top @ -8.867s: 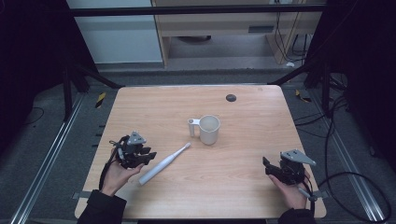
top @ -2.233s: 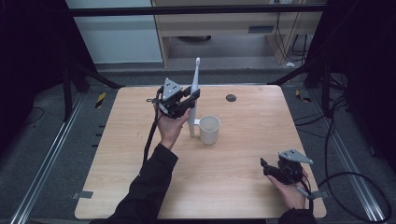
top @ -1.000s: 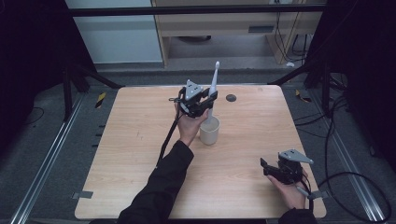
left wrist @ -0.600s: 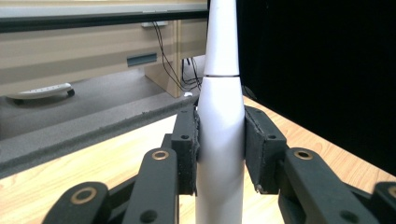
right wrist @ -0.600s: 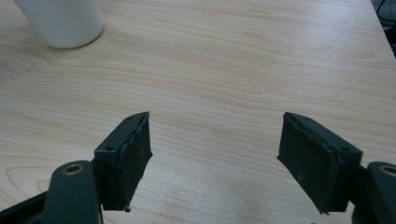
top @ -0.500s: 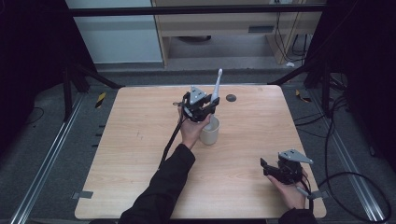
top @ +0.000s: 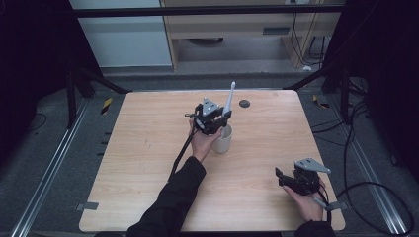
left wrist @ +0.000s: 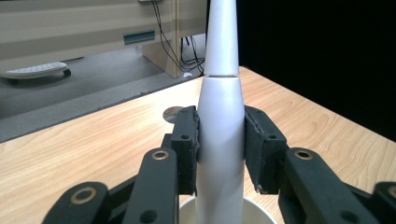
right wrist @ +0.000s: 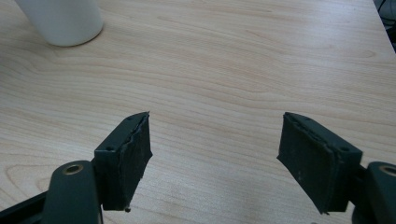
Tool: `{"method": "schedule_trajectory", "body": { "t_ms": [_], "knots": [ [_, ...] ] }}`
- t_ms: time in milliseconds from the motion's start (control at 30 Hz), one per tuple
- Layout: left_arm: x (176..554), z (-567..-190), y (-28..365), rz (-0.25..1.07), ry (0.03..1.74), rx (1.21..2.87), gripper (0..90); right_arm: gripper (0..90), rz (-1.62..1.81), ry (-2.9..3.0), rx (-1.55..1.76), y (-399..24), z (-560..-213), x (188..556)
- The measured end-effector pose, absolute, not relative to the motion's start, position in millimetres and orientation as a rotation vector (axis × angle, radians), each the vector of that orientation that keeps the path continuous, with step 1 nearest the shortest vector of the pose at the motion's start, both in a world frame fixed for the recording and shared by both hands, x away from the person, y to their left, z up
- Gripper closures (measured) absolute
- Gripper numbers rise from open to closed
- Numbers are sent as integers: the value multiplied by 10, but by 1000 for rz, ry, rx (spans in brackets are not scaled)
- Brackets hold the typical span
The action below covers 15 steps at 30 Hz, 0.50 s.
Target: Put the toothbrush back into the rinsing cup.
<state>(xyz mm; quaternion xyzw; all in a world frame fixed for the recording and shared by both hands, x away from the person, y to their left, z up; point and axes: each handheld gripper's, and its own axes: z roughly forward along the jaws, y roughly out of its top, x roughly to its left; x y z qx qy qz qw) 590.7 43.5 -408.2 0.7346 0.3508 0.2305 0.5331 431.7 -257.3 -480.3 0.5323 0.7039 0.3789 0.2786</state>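
- A person's left tool (top: 213, 120) pinches a white electric toothbrush (top: 229, 100) by its thick handle, both black pads pressed against the sides, as the left gripper view (left wrist: 219, 154) shows close up.
- The toothbrush stands nearly upright, brush head at the top and tilted slightly to the right, with its lower end inside the white mug (top: 222, 139) at the middle of the wooden desk (top: 133, 163); the mug's rim (left wrist: 219, 212) shows right under the handle in the left gripper view.
- Half a second earlier the toothbrush sat higher above the mug; the left hand (top: 202, 143) has since come down, and the head now reaches less far toward the desk's far edge.
- About 9 seconds earlier the toothbrush lay flat on the desk, near left of the mug, beside the left tool.
- The right tool (top: 299, 180) rests at the near right of the desk, unmoved across all frames; its 2 pads (right wrist: 128, 154) are spread wide over bare wood with nothing between them.
- A small dark round mark (top: 244, 103) sits on the desk just beyond the mug, to the right.
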Motion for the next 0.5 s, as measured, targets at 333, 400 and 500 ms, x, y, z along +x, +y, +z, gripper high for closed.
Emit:
{"method": "schedule_trajectory", "body": {
  "t_ms": [333,400,500],
  "knots": [
    [5887,-4178,439,533,846,1816,665,252,1011,1892,1425,-2574,-4808,4320],
    [5885,-4183,442,537,845,1823,665,252,1012,1892,1424,-2573,-4808,4320],
    [5881,-4197,459,537,848,1836,664,251,1012,1892,1424,-2572,-4808,4320]
  ]
}}
